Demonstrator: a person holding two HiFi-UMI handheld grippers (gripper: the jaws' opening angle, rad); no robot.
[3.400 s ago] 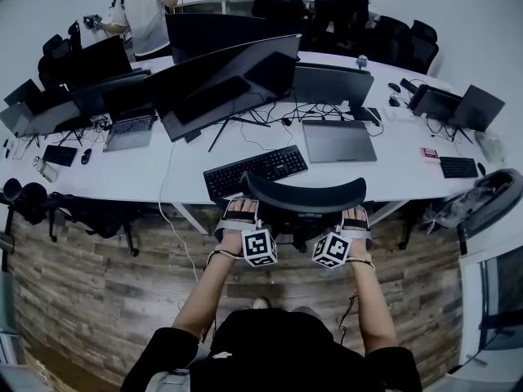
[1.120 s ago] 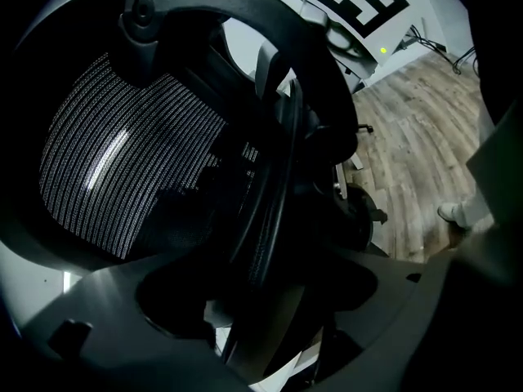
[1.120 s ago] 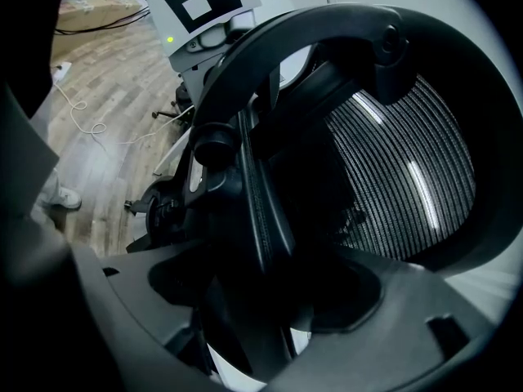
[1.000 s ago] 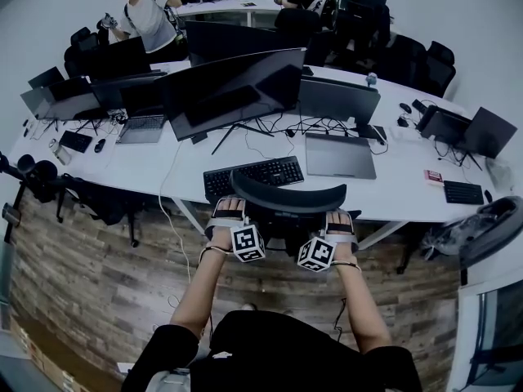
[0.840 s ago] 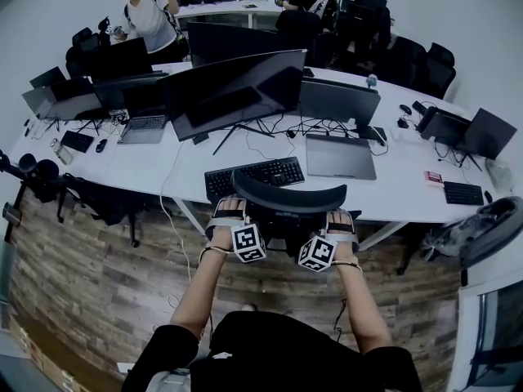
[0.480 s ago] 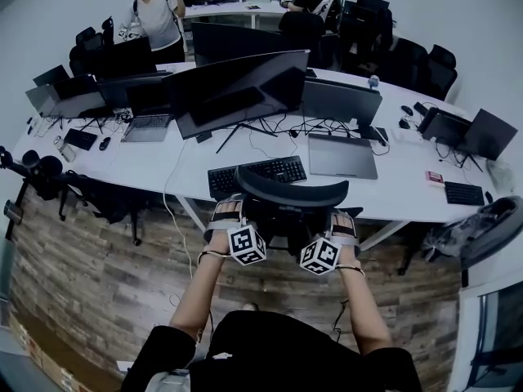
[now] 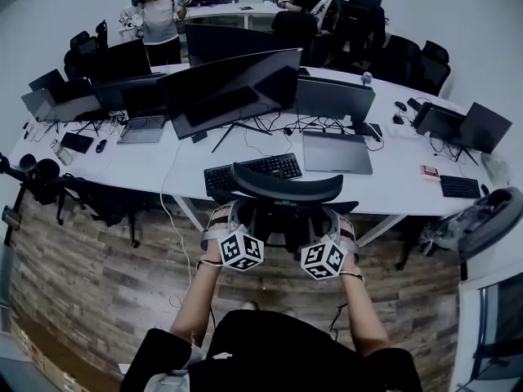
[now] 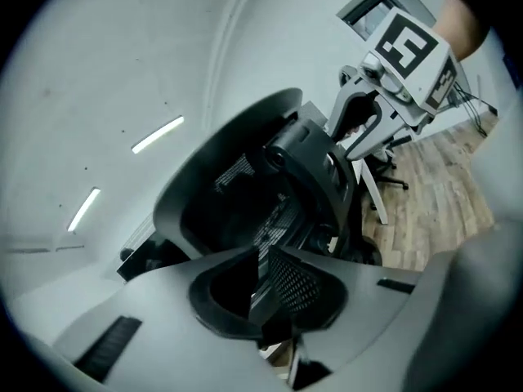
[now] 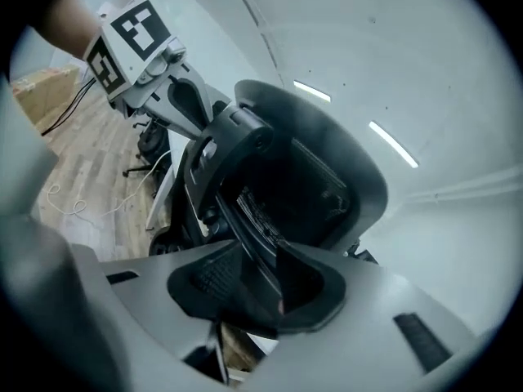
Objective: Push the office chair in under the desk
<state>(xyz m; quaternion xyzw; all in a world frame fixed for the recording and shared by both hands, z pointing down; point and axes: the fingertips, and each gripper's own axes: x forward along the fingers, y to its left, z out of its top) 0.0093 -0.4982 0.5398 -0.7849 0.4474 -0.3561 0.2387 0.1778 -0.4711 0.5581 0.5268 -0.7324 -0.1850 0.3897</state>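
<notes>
The black office chair [image 7: 286, 184] stands with its seat under the white desk [image 7: 392, 178], its curved headrest level with the desk's front edge. My left gripper [image 7: 222, 216] is at the left side of the backrest and my right gripper [image 7: 343, 225] at the right side. Both pairs of jaws have just been closing. In the left gripper view the left gripper [image 8: 270, 300] pinches the mesh edge of the chair [image 8: 245, 186]. In the right gripper view the right gripper [image 9: 257, 288] clamps the black back frame of the chair [image 9: 302, 178].
A keyboard [image 7: 252, 172], a closed laptop [image 7: 337, 152] and a wide curved monitor [image 7: 229, 88] sit on the desk past the chair. Other chairs stand at the right [image 7: 482, 219] and the left [image 7: 37, 178]. People [image 7: 159, 15] stand at the far desks. Wood floor [image 7: 98, 284] lies below.
Both grippers have risen a little, rolled, and come slightly back towards me. Their jaws, wide open a second ago, have closed onto the sides of the chair's back.
</notes>
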